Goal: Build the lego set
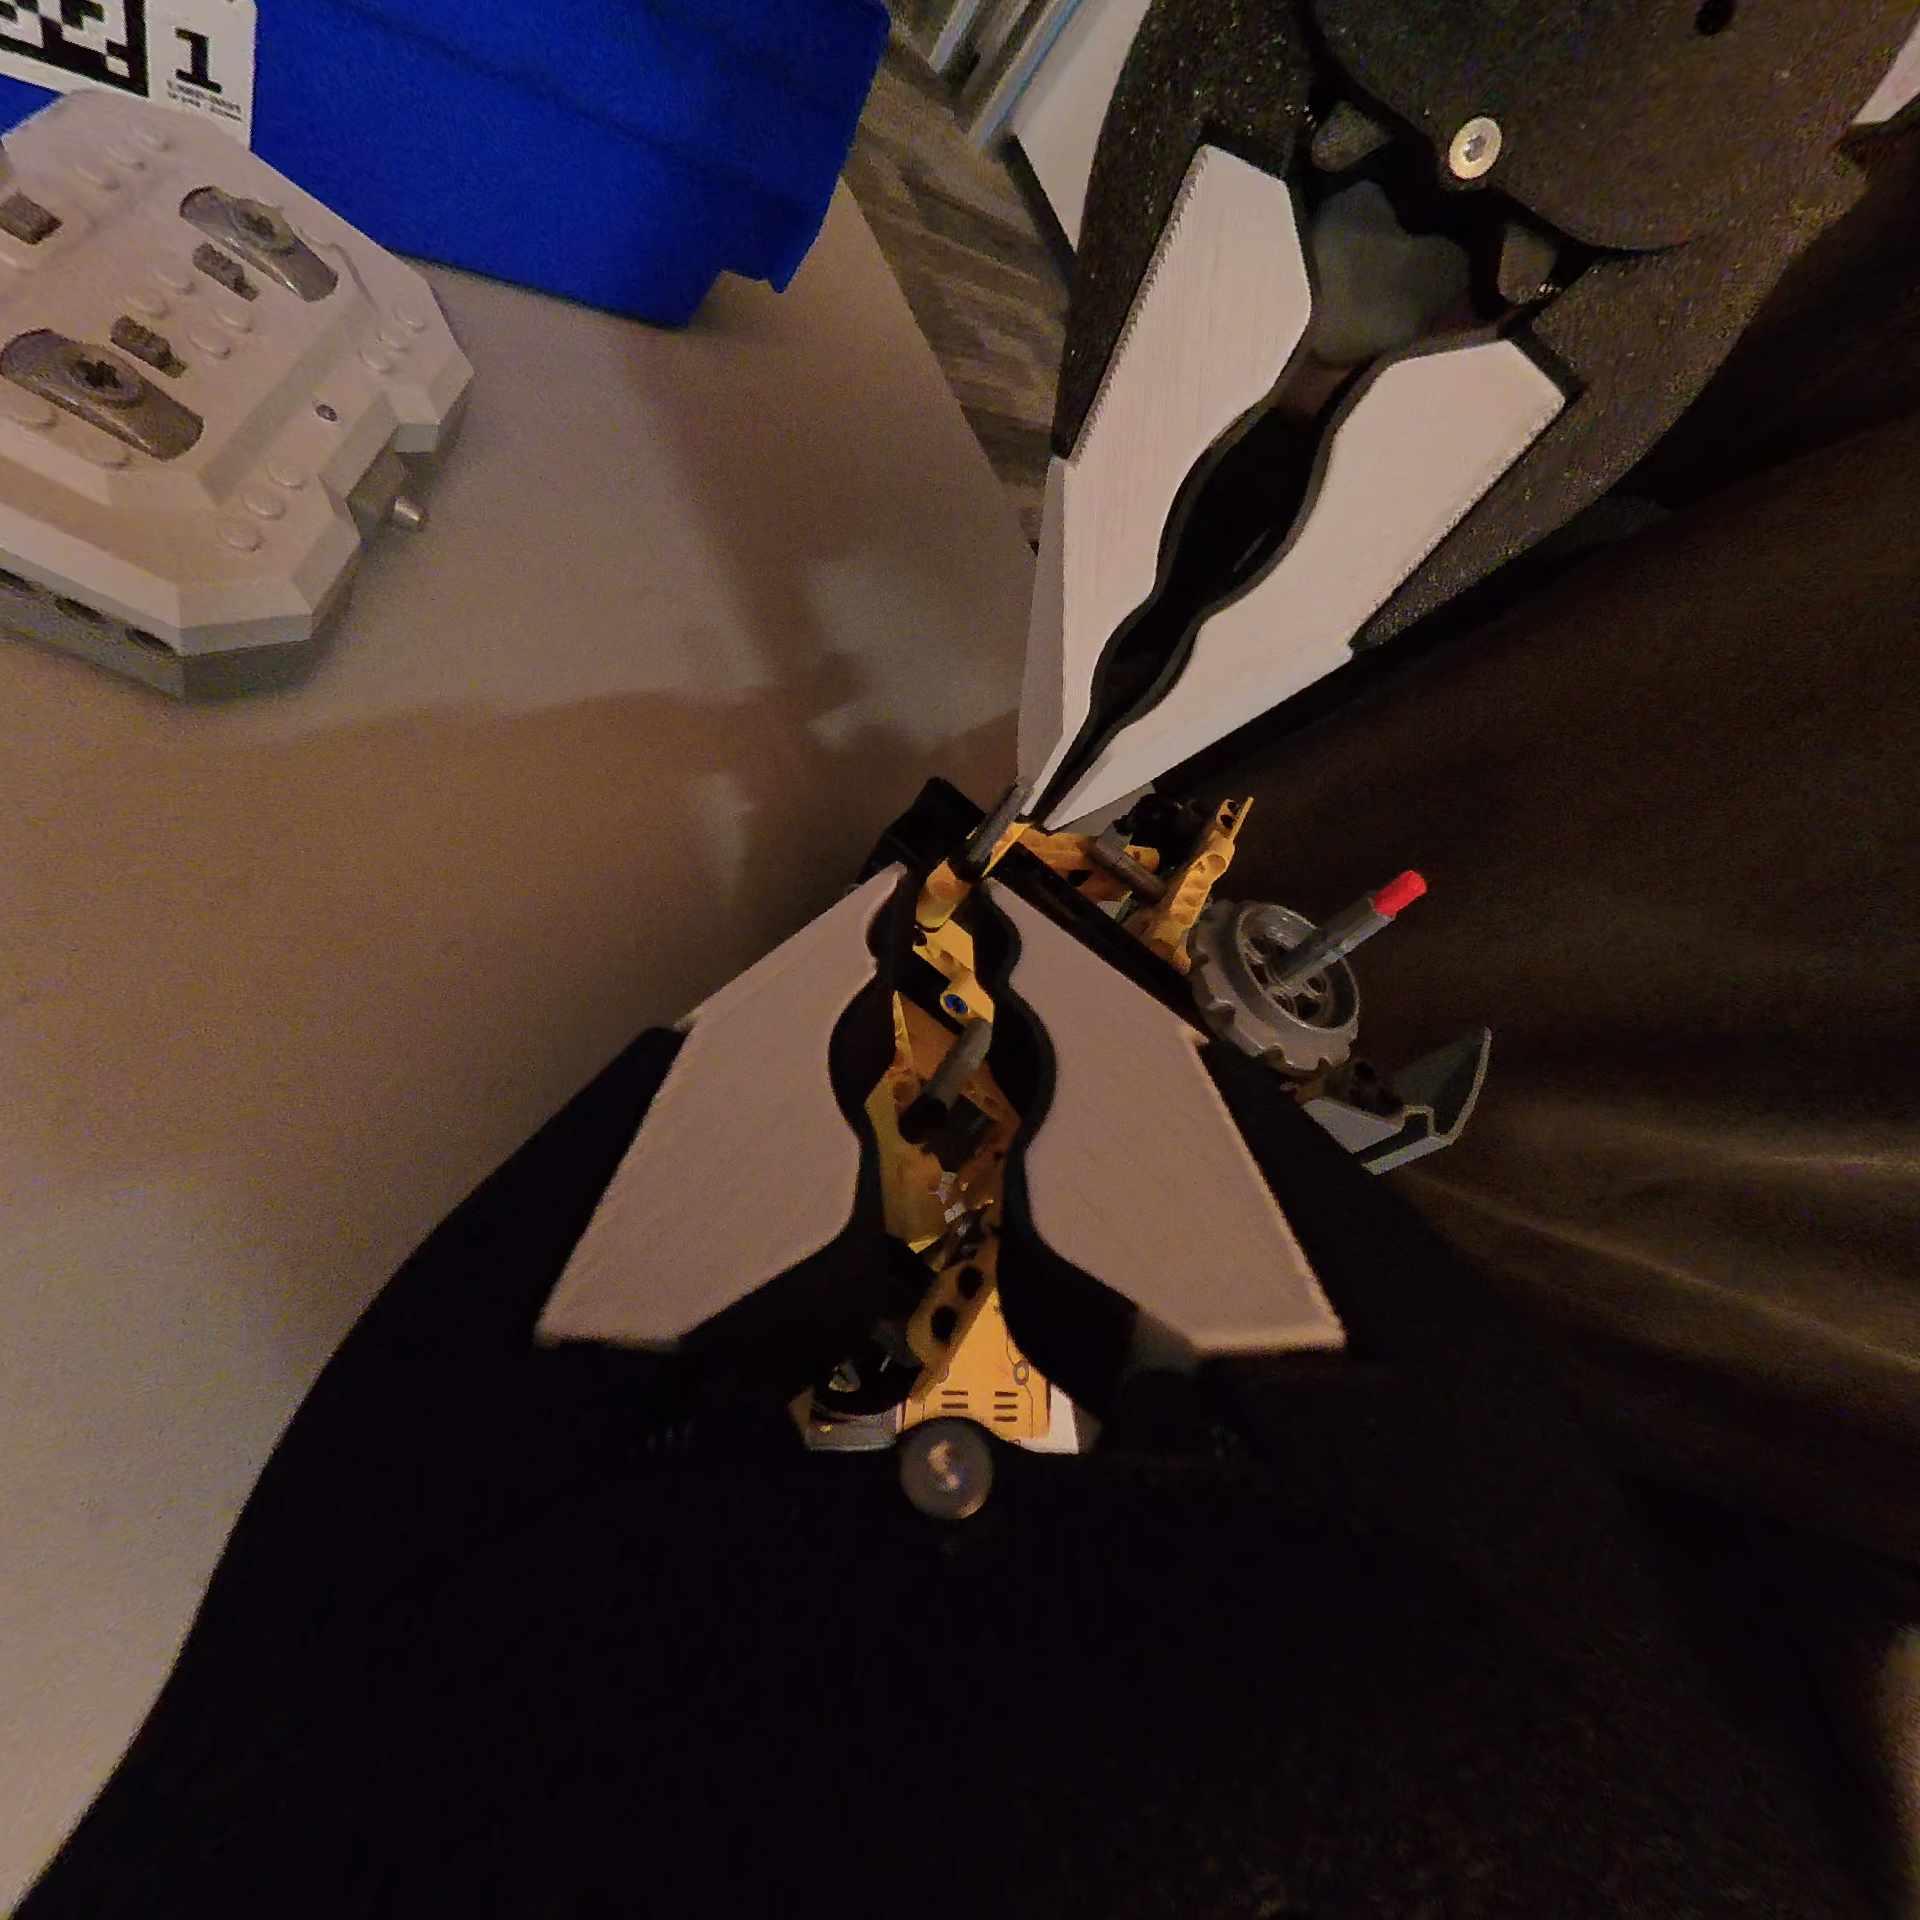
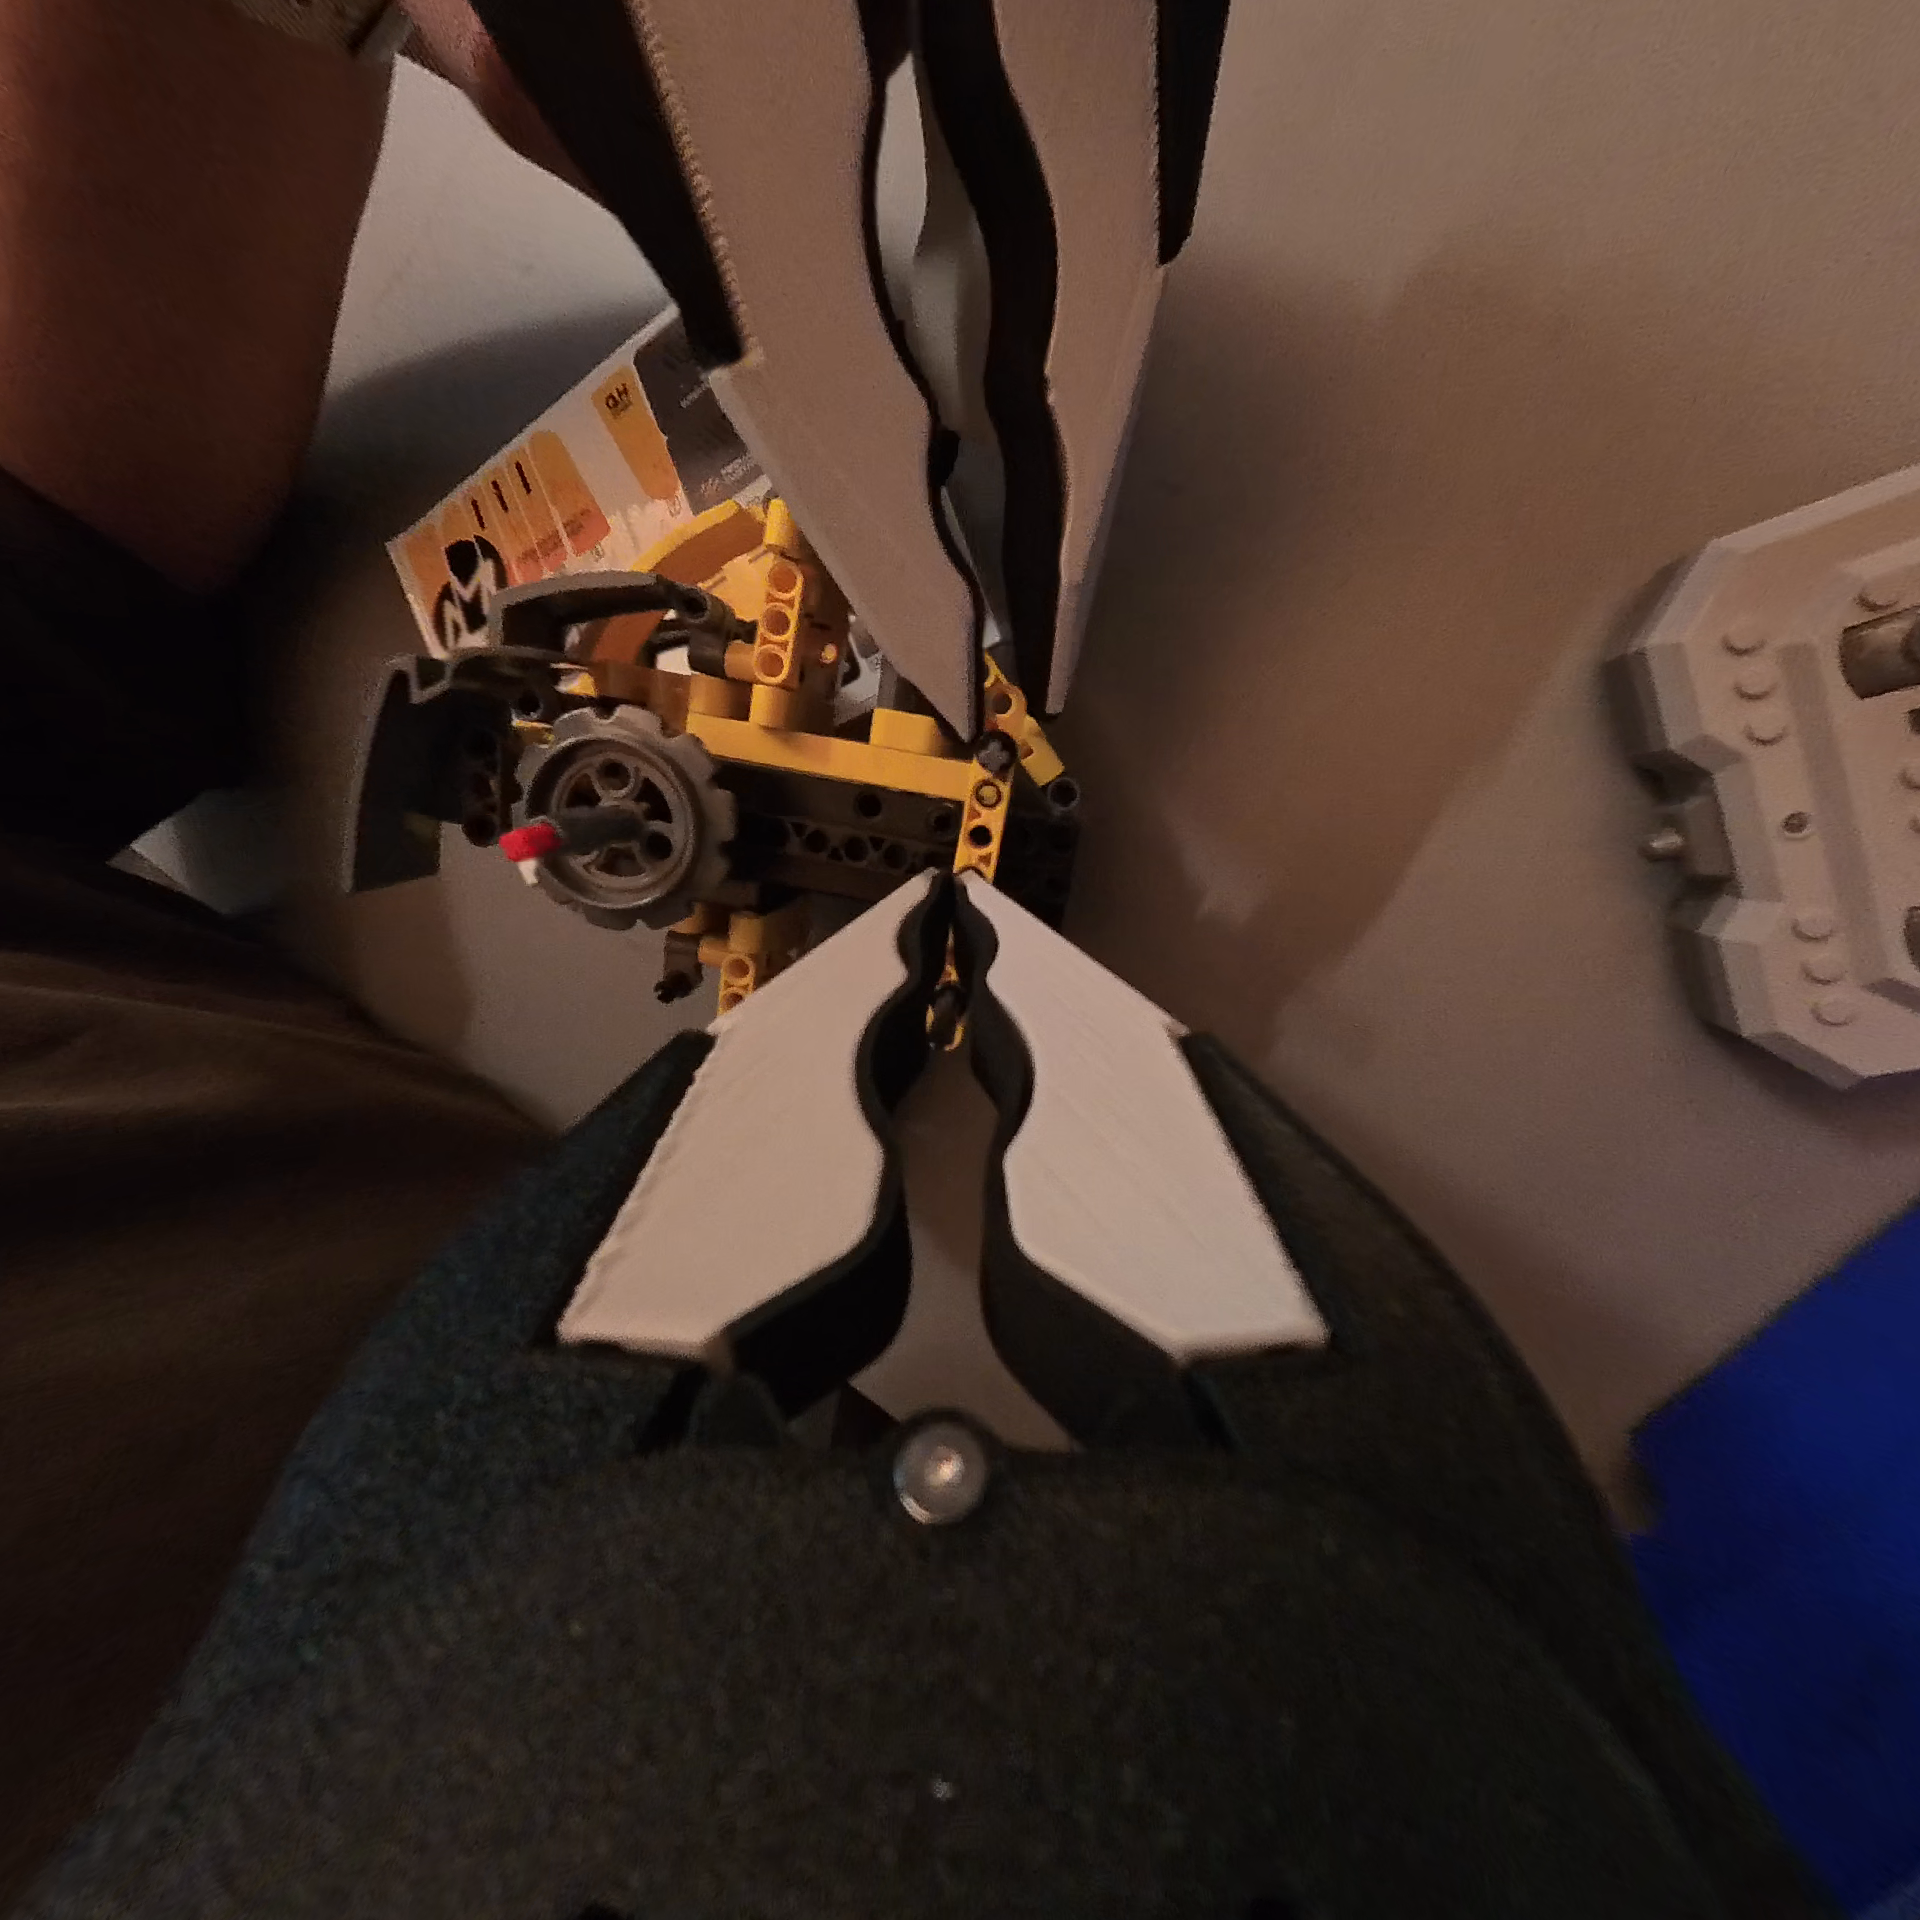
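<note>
A yellow and black brick-built model (image 1: 956,1122) with a grey toothed wheel (image 1: 1283,992) and a red-tipped axle (image 1: 1397,894) is held above the table between both grippers. My left gripper (image 1: 940,883) is shut on the model's yellow frame, which runs back between its fingers. My right gripper (image 1: 1023,810) comes in from the upper right, and its tips meet at a grey pin on the model. In the right wrist view, my right gripper (image 2: 951,881) is shut on a thin yellow beam (image 2: 982,821) of the model (image 2: 831,748). The left gripper (image 2: 997,727) reaches down from above.
A light grey studded block (image 1: 187,416) lies on the beige table (image 1: 571,831), and also shows in the right wrist view (image 2: 1818,810). A blue bin (image 1: 561,135) stands behind it. A printed orange and white sheet (image 2: 540,520) lies under the model. A person's arm (image 2: 156,260) is at the left. Only a small space, under 4 cm, lies between the two pairs of fingers.
</note>
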